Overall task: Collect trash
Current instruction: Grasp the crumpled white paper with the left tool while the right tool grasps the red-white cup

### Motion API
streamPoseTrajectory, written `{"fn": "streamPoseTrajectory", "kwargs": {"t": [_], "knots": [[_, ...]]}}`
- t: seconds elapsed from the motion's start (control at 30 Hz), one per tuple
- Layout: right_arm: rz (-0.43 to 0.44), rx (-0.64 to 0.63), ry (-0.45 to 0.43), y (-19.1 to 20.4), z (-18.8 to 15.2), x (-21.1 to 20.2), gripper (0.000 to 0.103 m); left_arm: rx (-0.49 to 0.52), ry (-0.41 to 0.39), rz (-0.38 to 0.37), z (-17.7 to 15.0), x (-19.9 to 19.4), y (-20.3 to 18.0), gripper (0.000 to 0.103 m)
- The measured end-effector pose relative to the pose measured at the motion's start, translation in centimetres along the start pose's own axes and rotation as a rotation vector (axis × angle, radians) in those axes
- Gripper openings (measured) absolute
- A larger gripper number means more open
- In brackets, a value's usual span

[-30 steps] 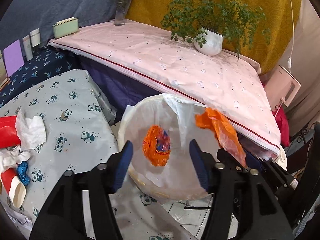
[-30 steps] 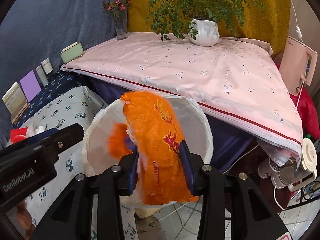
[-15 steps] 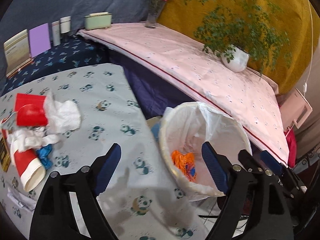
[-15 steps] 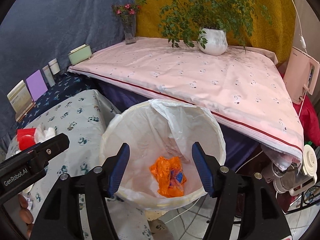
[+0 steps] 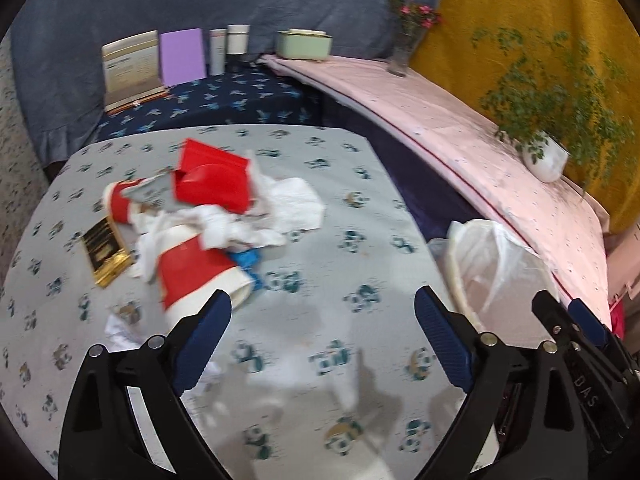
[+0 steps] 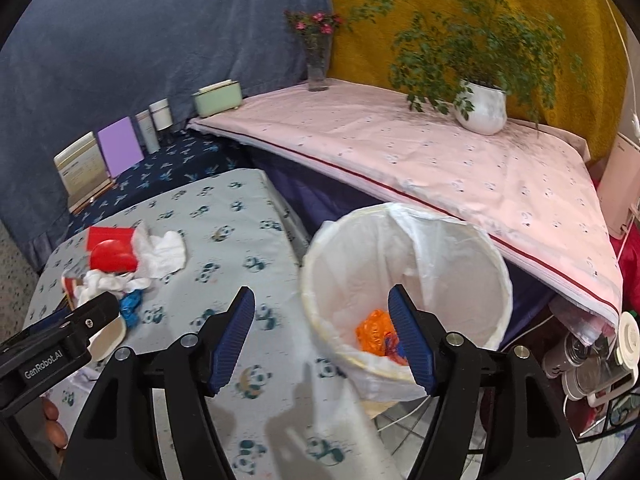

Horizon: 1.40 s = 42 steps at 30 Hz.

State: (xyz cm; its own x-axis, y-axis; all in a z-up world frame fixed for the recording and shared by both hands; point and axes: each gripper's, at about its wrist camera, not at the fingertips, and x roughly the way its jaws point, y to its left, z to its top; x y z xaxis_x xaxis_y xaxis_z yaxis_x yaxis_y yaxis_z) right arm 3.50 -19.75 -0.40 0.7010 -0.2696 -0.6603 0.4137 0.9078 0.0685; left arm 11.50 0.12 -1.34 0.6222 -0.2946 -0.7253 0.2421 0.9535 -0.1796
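While both jaws stand spread and empty, the left gripper faces two red paper cups and white tissues ahead-left; the right gripper hangs above one lined bin holding one orange wrapper, beside the panda-cloth table.

Up at twelve o'clock in the right wrist view stands a glass vase of pink flowers on the pink sheet. At one o'clock on that sheet sits a leafy plant in a white pot. Over at ten o'clock there's a mint green box, then two pale cylinders, a purple card and a cream booklet, lined up along the dark blue patterned cloth. Behind it all hang a blue drape and a mustard one.
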Motion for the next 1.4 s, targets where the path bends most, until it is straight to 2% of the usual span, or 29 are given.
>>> {"fn": "streamPoseTrajectory", "kwargs": {"t": [0.3, 0.47, 0.6, 0.67, 0.73, 0.8, 0.87, 0.9, 0.93, 1.0, 1.2, 1.4], "knots": [[0.071, -0.078, 0.027, 5.9, -1.6, -0.6, 0.067, -0.130, 0.053, 0.128, -1.8, -0.3, 6.9, 0.091], [0.103, -0.115, 0.045, 8.5, -2.5, -0.6, 0.067, -0.222, 0.130, 0.147, -3.2, 0.9, 10.3, 0.091], [0.122, -0.135, 0.063, 10.0, -3.4, -0.3, 0.067, -0.292, 0.178, 0.133, -3.8, 2.1, 12.2, 0.089], [0.130, -0.148, 0.072, 10.7, -3.7, -0.1, 0.067, -0.326, 0.200, 0.111, -4.0, 2.7, 12.9, 0.085], [0.135, -0.160, 0.081, 11.2, -4.0, 0.1, 0.067, -0.328, 0.217, 0.095, -4.2, 3.1, 13.1, 0.070], [0.141, -0.170, 0.088, 11.8, -4.2, 0.2, 0.067, -0.317, 0.233, 0.086, -4.3, 3.5, 13.1, 0.060], [0.146, -0.177, 0.092, 12.4, -4.4, 0.3, 0.067, -0.298, 0.216, 0.080, -4.3, 3.1, 13.0, 0.052], [0.150, -0.180, 0.094, 12.6, -4.5, 0.3, 0.067, -0.286, 0.209, 0.070, -4.3, 2.8, 13.0, 0.044], [0.154, -0.182, 0.097, 12.8, -4.5, 0.4, 0.067, -0.277, 0.207, 0.066, -4.1, 2.6, 12.9, 0.028], [0.168, -0.183, 0.108, 13.4, -4.7, 0.7, 0.067, -0.260, 0.213, 0.053, -4.0, 2.4, 12.9, 0.012], [0.223, -0.190, 0.151, 15.4, -5.3, 1.6, 0.066, -0.278, 0.193, 0.029, -4.2, 1.3, 14.2, 0.009], [0.283, -0.184, 0.200, 17.5, -5.6, 3.0, 0.056, -0.283, 0.153, 0.026, -3.7, -0.4, 15.8, 0.009]]}}
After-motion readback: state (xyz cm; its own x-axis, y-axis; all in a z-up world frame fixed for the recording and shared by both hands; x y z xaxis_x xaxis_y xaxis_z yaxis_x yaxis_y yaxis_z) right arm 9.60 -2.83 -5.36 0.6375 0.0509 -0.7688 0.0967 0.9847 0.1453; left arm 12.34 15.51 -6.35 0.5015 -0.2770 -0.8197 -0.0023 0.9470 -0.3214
